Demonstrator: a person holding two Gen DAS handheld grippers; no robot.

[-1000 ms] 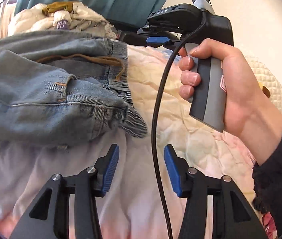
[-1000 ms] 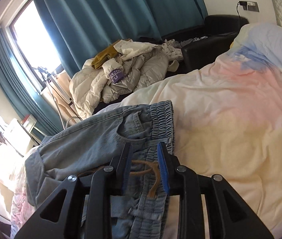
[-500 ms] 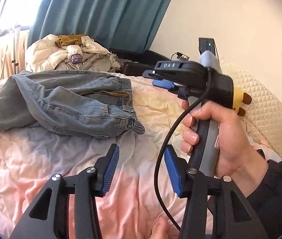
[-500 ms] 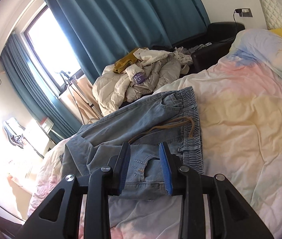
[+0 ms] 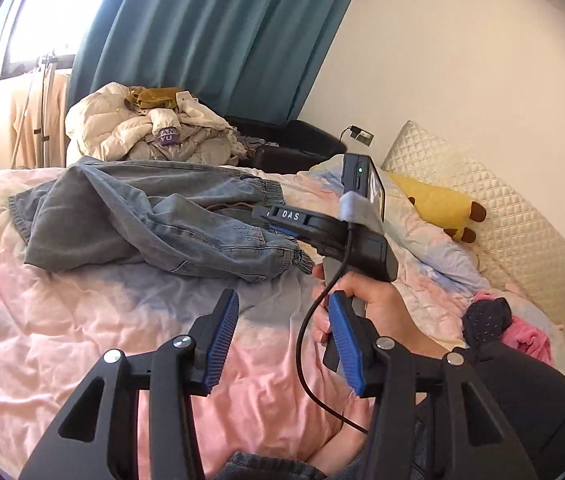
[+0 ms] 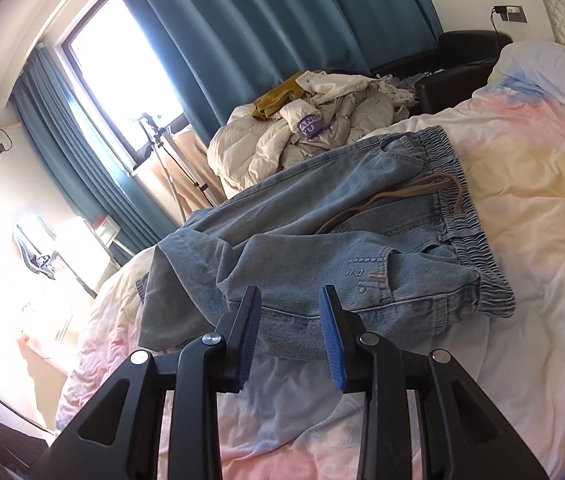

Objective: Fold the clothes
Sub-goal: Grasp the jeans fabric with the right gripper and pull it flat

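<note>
clothes heap [image 6: 314,136] behind folded jeans [image 6: 342,248]

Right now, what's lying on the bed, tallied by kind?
Jeans: 1
Yellow plush toy: 1
Quilted pillow: 1
Dark dotted garment: 1
Pink garment: 1
Total: 5

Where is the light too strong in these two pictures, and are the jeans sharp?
Right wrist view: the window and the room's left side are washed out white; the jeans are sharp. Left wrist view: glare only at the window; jeans clear, edges curved by the fisheye.
</note>
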